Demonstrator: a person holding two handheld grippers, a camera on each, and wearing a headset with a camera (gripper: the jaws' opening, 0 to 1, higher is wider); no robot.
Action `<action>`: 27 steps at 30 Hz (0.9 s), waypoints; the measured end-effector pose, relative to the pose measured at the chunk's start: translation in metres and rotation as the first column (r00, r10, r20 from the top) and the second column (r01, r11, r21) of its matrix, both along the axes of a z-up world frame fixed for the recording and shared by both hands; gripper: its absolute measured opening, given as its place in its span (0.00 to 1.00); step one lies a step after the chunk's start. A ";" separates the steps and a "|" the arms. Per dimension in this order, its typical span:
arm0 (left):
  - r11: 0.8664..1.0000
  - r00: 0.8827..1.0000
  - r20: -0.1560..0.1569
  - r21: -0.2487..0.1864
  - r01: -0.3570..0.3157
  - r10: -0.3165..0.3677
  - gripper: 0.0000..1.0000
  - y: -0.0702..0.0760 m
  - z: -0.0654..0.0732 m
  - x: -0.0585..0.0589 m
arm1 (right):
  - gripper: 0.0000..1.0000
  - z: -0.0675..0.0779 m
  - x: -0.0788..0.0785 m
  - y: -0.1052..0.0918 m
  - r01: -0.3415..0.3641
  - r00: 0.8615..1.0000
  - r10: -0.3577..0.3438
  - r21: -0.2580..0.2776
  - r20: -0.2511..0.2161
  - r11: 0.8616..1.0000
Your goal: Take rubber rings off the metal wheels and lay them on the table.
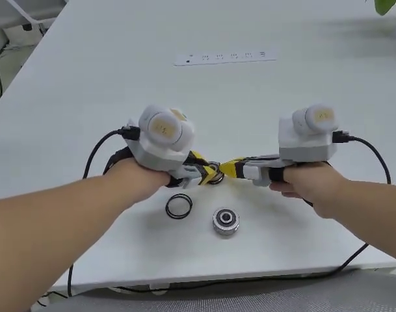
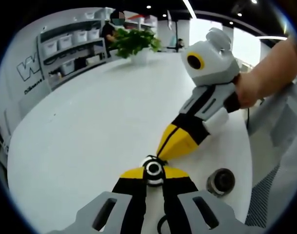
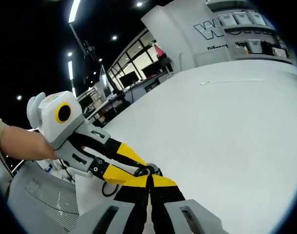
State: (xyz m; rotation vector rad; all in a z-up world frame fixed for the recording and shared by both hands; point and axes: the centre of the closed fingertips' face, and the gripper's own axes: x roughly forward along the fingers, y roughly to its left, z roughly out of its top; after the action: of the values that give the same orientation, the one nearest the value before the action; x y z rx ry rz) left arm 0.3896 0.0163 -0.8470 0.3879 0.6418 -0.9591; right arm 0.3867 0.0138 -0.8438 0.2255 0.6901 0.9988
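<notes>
Already one rubber ring lies flat on the table, low in the head view, just beside a second wheel. Whether that one carries a ring I cannot tell. At the centre the left gripper is clamped on a small metal wheel. The right gripper has its jaws drawn together at this wheel's rim, so I judge its ring is the step in hand. The near table edge is close below the laid ring. Toward the power strip, upper centre, there is much open room.
</notes>
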 end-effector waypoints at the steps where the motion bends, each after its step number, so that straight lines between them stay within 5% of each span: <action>1: 1.000 1.000 0.000 0.000 0.001 -0.001 0.12 0.000 0.000 0.000 | 0.00 0.000 0.000 0.000 -0.002 1.000 0.002 0.001 -0.001 1.000; 20: 1.000 1.000 0.003 0.001 0.016 -0.016 0.12 0.002 -0.003 0.003 | 0.00 0.002 -0.005 0.005 -0.042 0.999 0.042 0.012 -0.002 0.999; 27: 1.000 1.000 0.005 -0.002 0.014 -0.014 0.12 0.001 -0.003 0.003 | 0.00 0.012 -0.009 0.011 -0.077 0.997 0.077 0.059 0.001 0.995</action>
State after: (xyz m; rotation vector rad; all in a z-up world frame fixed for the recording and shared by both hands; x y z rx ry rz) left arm 0.3928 0.0175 -0.8504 0.3933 0.6345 -0.9721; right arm 0.3778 0.0248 -0.8315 0.2532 0.6752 1.0940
